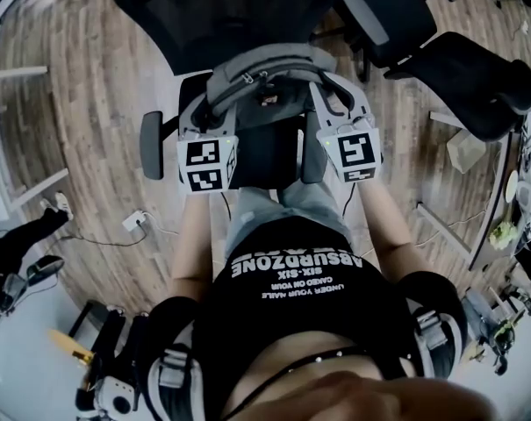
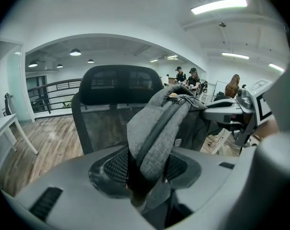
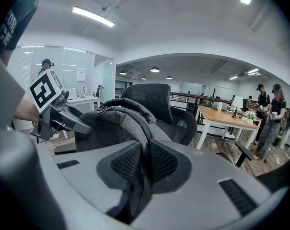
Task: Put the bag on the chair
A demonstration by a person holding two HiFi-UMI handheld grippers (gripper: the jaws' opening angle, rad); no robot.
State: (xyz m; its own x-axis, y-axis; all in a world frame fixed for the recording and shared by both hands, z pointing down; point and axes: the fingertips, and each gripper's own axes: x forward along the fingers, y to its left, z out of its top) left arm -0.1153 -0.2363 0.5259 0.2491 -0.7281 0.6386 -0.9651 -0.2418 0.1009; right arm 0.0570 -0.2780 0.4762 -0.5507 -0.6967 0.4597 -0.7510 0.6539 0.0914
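Grey fabric backpack [image 1: 263,70] hangs between the two grippers, directly over the seat of the black mesh office chair [image 1: 204,11] and just in front of its backrest. No view shows whether its base touches the seat cushion.

The left hand-held gripper [image 2: 147,169] is clamped on a thick padded band at the bag's side, which fills the gap between its jaws and holds them fairly wide. The right hand-held gripper [image 3: 142,164] pinches a much thinner fold of the same grey cloth, so its jaws stand nearly together.

Holding the bag at opposite sides likely serves to share the weight and keep it upright with the zip on top, rather than letting it swing or tip from a single hold. Both grippers slope downward towards the seat, which suits a lowering move.

The person stands square to the chair's front edge, with its armrests out to either side of the grippers, so the bag can come straight down between them. By my reading the task is near its end: what remains is to let the bag rest on the seat, then release. The risk is that it slumps forward off the edge once freed.
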